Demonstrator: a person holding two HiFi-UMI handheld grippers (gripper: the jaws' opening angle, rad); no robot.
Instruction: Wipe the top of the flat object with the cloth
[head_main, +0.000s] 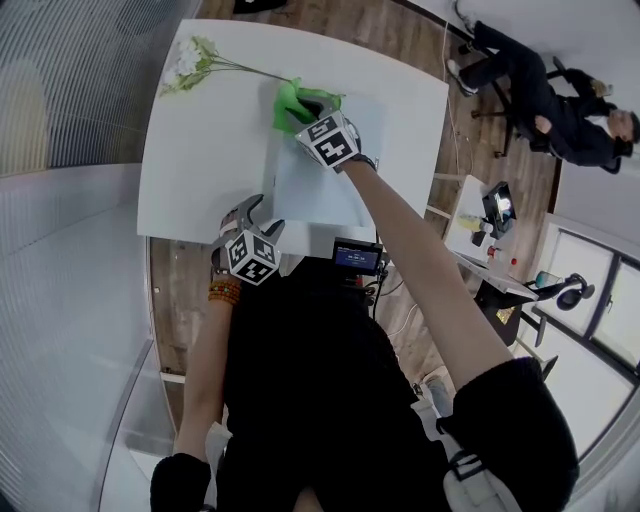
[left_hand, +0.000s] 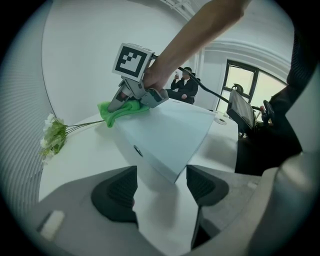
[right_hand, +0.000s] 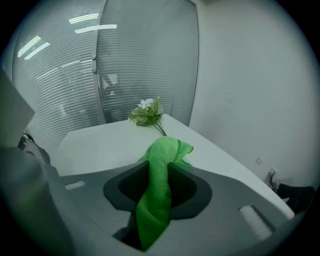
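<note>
Green cloth (right_hand: 165, 150), judged soft, light and limp, best pinched at its bunched middle, as now between the right gripper's (head_main: 308, 108) closed jaws, free end ahead at the flat object's (left_hand: 167, 135) corner; left gripper's (left_hand: 161, 187) jaws wide, empty, that object's near corner just ahead.

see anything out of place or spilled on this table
Only the flower sprig, lying loose on its side at the far corner of the table. Nothing is spilled or damaged; the green cloth is bunched in the right tongs.
</note>
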